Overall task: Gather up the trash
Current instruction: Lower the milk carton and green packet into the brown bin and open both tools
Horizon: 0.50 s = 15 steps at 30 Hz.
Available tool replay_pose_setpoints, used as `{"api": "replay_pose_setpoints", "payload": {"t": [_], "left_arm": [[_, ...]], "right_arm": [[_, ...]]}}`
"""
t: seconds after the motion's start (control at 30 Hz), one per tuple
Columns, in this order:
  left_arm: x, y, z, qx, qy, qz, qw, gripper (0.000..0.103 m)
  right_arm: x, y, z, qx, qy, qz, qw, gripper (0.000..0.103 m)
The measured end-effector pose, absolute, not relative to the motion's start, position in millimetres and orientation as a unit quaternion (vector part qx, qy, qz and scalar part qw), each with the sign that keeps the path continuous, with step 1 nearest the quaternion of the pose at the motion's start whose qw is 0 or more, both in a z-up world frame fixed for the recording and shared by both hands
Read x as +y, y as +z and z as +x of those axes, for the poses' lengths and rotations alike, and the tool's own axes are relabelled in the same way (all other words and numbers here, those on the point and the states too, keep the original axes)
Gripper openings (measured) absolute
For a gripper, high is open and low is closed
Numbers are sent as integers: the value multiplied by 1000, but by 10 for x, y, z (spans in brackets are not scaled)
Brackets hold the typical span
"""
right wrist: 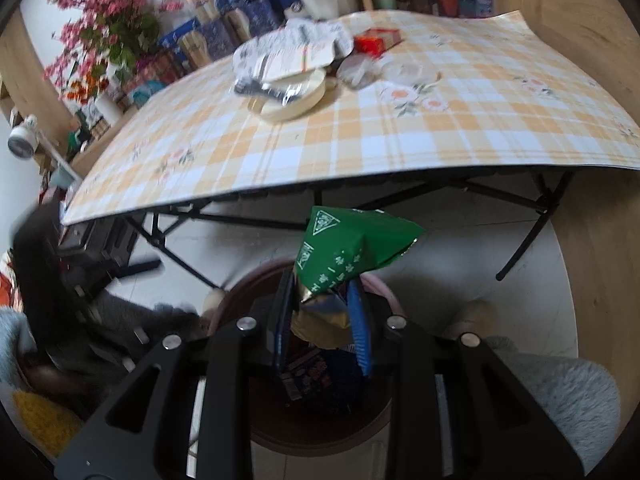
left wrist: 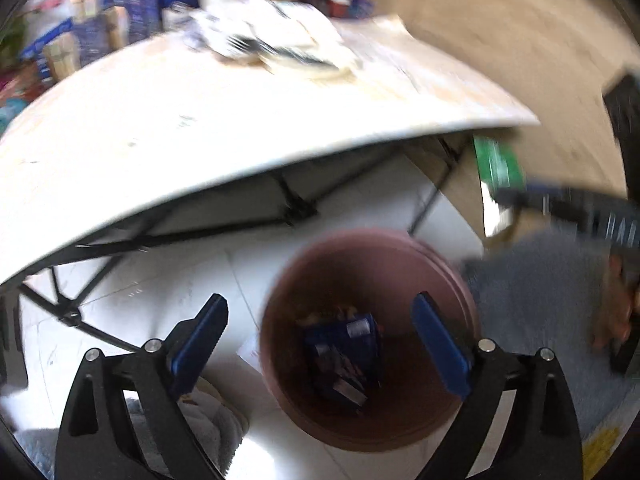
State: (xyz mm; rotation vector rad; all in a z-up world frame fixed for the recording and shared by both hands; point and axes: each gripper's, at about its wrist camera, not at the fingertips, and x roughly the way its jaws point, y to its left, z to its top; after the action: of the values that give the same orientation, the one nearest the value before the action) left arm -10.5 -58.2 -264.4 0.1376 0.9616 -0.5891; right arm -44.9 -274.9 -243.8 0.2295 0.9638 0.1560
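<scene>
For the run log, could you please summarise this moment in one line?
left hand-held gripper open | right hand-held gripper shut on green wrapper | above bin

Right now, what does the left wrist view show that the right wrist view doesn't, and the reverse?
Only the left wrist view shows the open, empty left gripper and a clear look down into the bin at the blue wrapper lying inside. Only the right wrist view shows the right gripper shut on the green packet, the tablecloth's plaid pattern, the red box and the pink flowers. Both show the brown bin, the folding table and the trash pile on it.
</scene>
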Motion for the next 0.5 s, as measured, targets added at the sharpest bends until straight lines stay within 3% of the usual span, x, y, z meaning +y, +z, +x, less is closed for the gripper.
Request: {"api": "replay_pose_setpoints", "payload": {"t": [0.2, 0.5], "left_arm": [[-148, -2487, 35, 421, -185, -10, 888, 95], [198, -2526, 148, 416, -105, -42, 902, 95]], "right_arm": [[-2504, -2661, -357, 516, 96, 64, 849, 29], [-2150, -2942, -307, 573, 114, -18, 811, 29]]}}
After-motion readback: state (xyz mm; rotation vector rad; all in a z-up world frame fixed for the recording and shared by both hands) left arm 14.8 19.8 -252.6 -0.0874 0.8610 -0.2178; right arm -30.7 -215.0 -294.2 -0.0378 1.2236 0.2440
